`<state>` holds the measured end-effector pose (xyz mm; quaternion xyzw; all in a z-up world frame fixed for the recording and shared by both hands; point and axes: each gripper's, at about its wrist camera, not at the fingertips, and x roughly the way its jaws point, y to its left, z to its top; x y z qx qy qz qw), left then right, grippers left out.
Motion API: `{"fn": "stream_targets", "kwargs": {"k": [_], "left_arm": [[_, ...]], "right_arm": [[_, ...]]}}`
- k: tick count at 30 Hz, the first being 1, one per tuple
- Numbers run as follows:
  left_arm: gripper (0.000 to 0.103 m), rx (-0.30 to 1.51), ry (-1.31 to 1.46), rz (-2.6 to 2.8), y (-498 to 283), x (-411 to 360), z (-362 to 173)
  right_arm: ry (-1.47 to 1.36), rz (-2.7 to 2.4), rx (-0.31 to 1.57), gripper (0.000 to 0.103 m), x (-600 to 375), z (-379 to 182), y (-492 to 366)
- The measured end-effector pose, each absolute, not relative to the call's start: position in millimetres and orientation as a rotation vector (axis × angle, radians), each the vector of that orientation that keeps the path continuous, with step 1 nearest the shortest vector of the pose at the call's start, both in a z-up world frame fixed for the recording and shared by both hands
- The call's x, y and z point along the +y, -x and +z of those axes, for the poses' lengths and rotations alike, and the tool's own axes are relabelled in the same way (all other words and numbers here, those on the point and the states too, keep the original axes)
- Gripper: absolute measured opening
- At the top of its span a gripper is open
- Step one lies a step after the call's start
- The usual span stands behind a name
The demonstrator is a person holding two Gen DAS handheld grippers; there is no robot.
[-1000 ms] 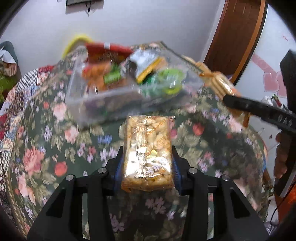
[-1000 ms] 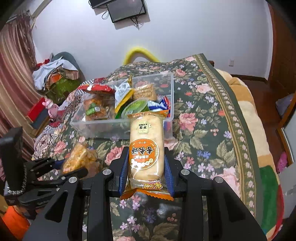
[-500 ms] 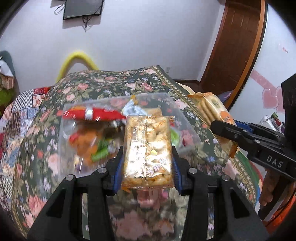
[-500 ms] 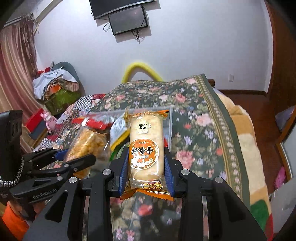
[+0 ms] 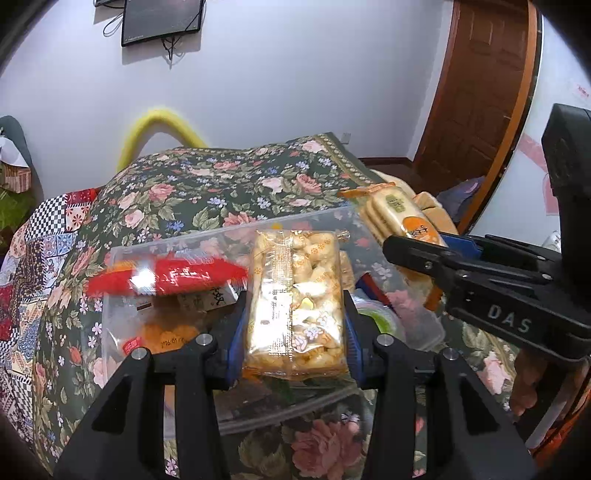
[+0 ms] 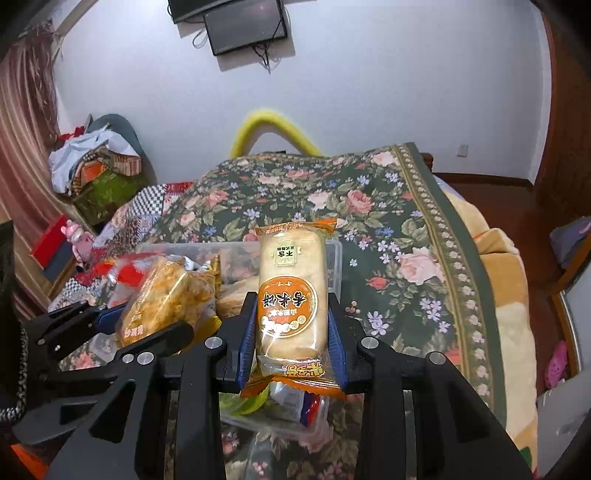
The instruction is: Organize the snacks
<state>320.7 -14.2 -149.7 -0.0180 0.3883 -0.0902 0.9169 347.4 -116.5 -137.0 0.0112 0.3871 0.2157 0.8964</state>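
A: Look at the left gripper point(image 5: 295, 325), the black one with blue pads. It pinches a clear packet of pale puffed snacks point(image 5: 295, 306) by its long sides, the packet standing up between the jaws.

B: And the right gripper point(image 6: 291, 339)?

A: Same build, and its jaws are pressed onto a cream rice-cracker pack with an orange round label point(image 6: 291, 295), orange crimped ends sticking out above and below the pads.

B: Where are they holding them?

A: Both packs hang above the clear plastic storage box point(image 5: 155, 247) that sits on the dark green floral bedspread point(image 6: 388, 229). The two grippers are side by side, the cracker pack just to the right of the puffed packet.

B: What's in the box?

A: A red foil bag point(image 5: 166, 277) lies on top at the left. Under it there's an orange snack packet, and a green-lidded cup point(image 5: 380, 317) shows at the right side. Deeper down I cannot tell.

B: Behind the bed?

A: A yellow padded hoop point(image 6: 273, 125) against the white wall, and a dark screen point(image 6: 247, 26) mounted above.
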Motion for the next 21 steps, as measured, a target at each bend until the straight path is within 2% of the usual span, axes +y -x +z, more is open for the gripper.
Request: {"fn": "stream_targets", "kwargs": {"k": [7, 12, 21], "left_arm": [[0.045, 0.795, 0.058, -0.161, -321.6, -5.6, -154.4], [0.046, 0.797, 0.076, -0.161, -317.0, -4.1, -150.9], [0.046, 0.730, 0.070, -0.185, -280.4, -8.1, -113.8]], "right_arm": [[0.008, 0.453, 0.837, 0.032, -109.7, -148.3, -350.7], [0.000, 0.441, 0.827, 0.048, -114.1, -143.6, -347.0], [-0.012, 0.457, 0.733, 0.048, -128.4, -100.0, -313.1]]}}
